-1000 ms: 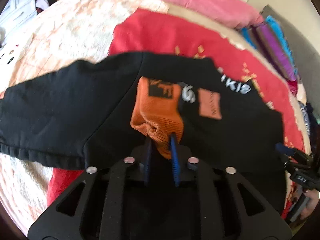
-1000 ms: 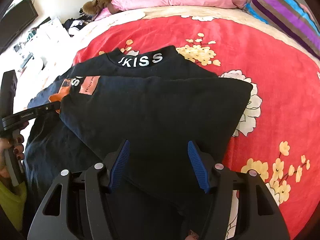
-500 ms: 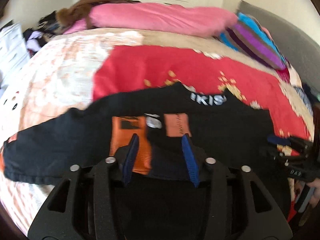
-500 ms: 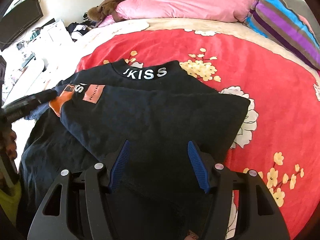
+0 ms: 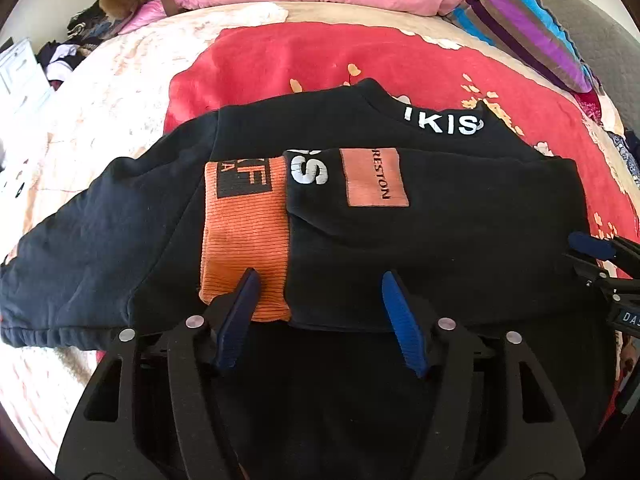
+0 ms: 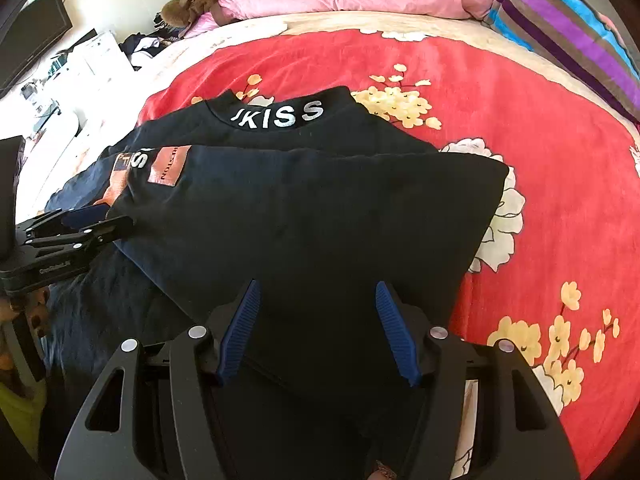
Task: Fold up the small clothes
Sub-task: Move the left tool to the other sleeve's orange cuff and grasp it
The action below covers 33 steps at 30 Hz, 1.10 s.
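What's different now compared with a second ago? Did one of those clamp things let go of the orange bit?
Yes. The left hand-held gripper was pinching the orange cuff of the black sweatshirt; it has opened and let go, and the cuff lies flat on the folded body. The right hand-held gripper stayed open, and the sweatshirt's fold is unchanged.

One sweatshirt (image 5: 400, 248), two grippers.

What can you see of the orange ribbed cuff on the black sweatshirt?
The orange ribbed knit cuff ends a black sleeve folded across the black sweatshirt, lying flat on it. A black printed block with orange lettering sits at its far end. Its right edge is overlapped by a black fold bearing an orange patch. The left hand-held gripper is open, one finger over the cuff's near end.
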Motion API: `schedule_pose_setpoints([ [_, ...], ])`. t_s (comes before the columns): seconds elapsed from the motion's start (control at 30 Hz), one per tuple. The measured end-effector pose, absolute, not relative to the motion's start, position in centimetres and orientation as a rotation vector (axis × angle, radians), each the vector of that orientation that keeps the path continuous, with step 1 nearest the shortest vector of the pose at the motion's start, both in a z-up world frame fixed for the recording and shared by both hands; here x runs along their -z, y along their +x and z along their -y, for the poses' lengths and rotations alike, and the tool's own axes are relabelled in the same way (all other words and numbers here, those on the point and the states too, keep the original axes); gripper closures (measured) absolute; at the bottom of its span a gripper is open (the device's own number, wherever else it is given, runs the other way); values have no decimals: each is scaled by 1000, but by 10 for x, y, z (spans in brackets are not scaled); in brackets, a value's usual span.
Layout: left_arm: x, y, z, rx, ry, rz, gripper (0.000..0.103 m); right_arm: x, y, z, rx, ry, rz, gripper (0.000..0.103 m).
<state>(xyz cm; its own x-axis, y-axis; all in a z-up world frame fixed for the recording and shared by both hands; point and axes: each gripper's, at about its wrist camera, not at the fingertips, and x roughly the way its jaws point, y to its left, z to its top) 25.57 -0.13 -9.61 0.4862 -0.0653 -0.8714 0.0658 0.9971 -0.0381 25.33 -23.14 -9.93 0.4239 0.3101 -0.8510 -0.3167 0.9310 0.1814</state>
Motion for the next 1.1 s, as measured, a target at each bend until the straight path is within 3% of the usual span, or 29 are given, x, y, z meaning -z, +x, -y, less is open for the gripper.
schedule_pose_setpoints([
  [0.3,82,252,3,104,-39,-1047,27,89,250,236,-410,48,-1030,38],
  [0.33,81,253,3,102,-40,-1046,27,87,250,236,-411,50,-1023,37],
  [0.4,78,253,2,101,-41,-1039,25,82,248,236,-411,51,-1000,24],
  [0.63,65,251,-3,88,-56,-1001,19,70,245,233,-420,38,-938,23],
  [0.77,58,250,-8,64,-60,-980,15,61,241,228,-417,8,-891,16],
  [0.87,52,249,-11,49,-70,-960,11,54,240,223,-427,3,-856,15],
  [1.1,39,245,-18,19,-69,-927,10,37,231,209,-428,-27,-792,7],
])
